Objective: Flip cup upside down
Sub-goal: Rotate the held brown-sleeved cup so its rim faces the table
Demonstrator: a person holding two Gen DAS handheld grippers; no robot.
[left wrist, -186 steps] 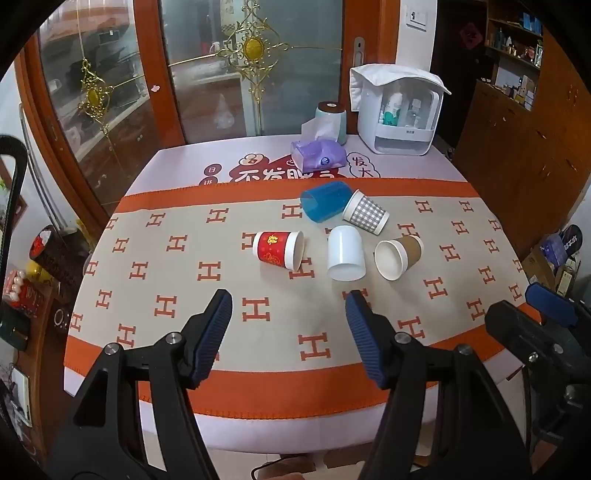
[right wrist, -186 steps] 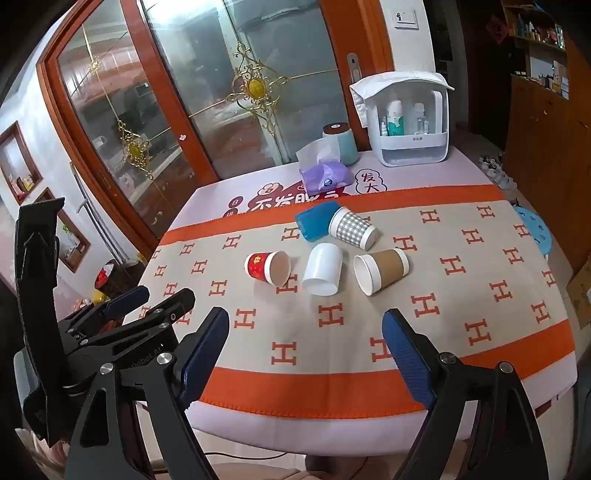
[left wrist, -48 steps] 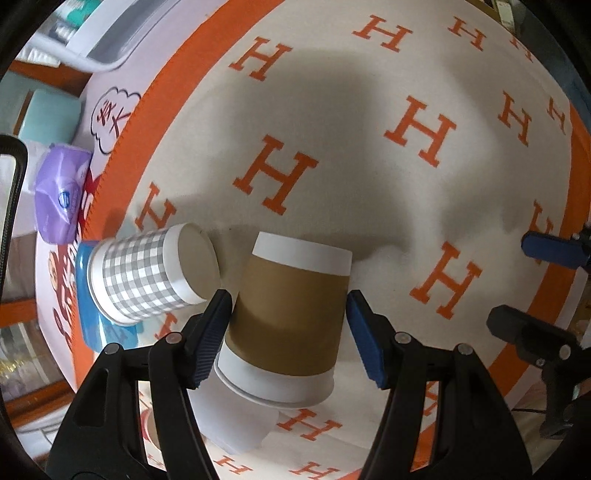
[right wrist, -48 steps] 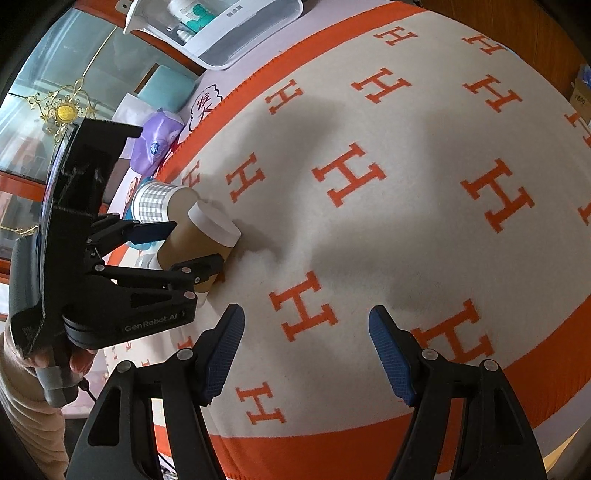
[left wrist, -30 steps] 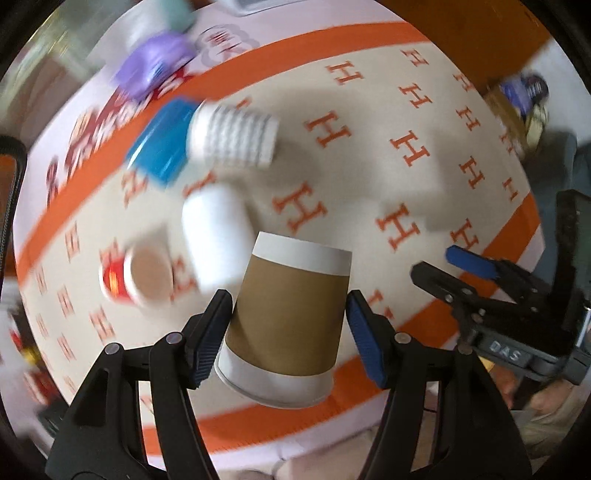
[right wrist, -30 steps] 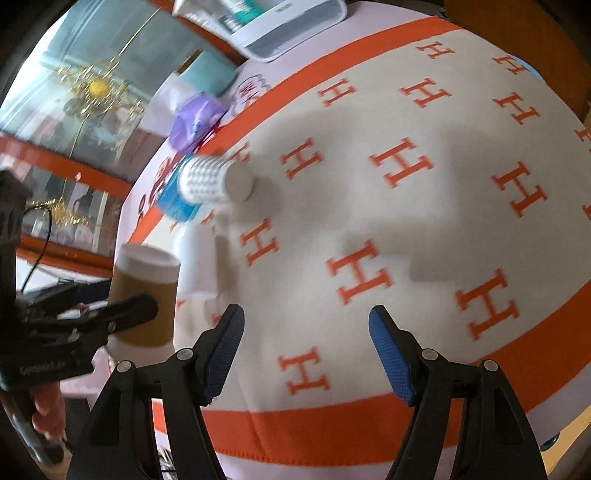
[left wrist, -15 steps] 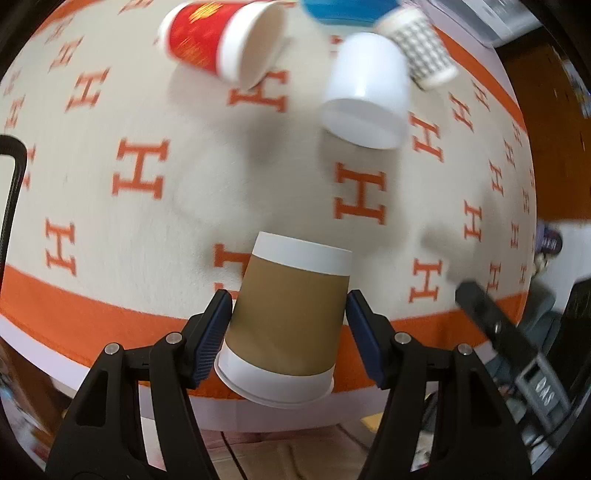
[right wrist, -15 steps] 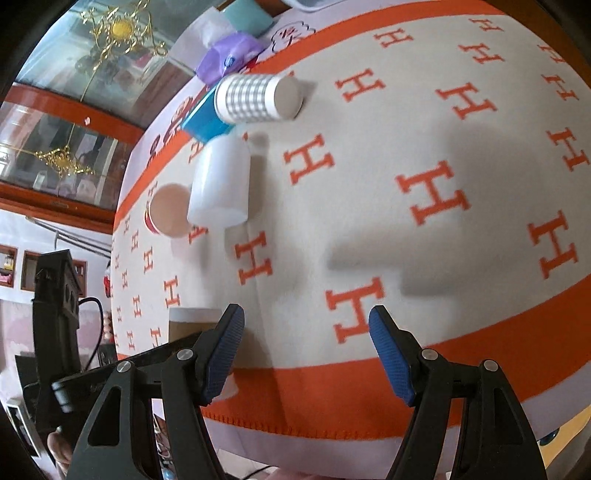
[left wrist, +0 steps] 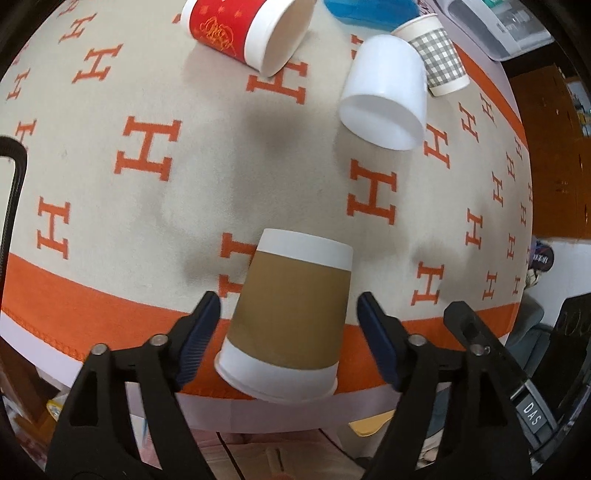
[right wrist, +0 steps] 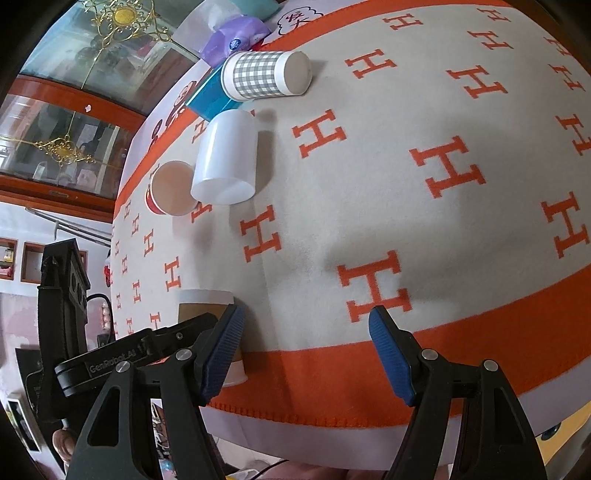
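A brown paper cup with white bands (left wrist: 291, 314) stands upside down on the orange border of the tablecloth near the front edge. My left gripper (left wrist: 288, 325) is open, its blue pads on either side of the cup with a gap on each side. The cup also shows in the right wrist view (right wrist: 205, 306), partly hidden behind the left gripper body and my right finger. My right gripper (right wrist: 304, 343) is open and empty above the front edge, to the right of the cup.
A red cup (left wrist: 247, 33), a white cup (left wrist: 386, 88) and a grey checked cup (left wrist: 437, 55) lie on their sides farther back, beside a blue box (left wrist: 369, 11). A purple tissue pack (right wrist: 236, 38) lies beyond. The table's front edge (left wrist: 110, 373) is close below.
The left gripper's jaws have opened off the brown cup, which now stands upside down near the front edge. The right gripper has barely moved.
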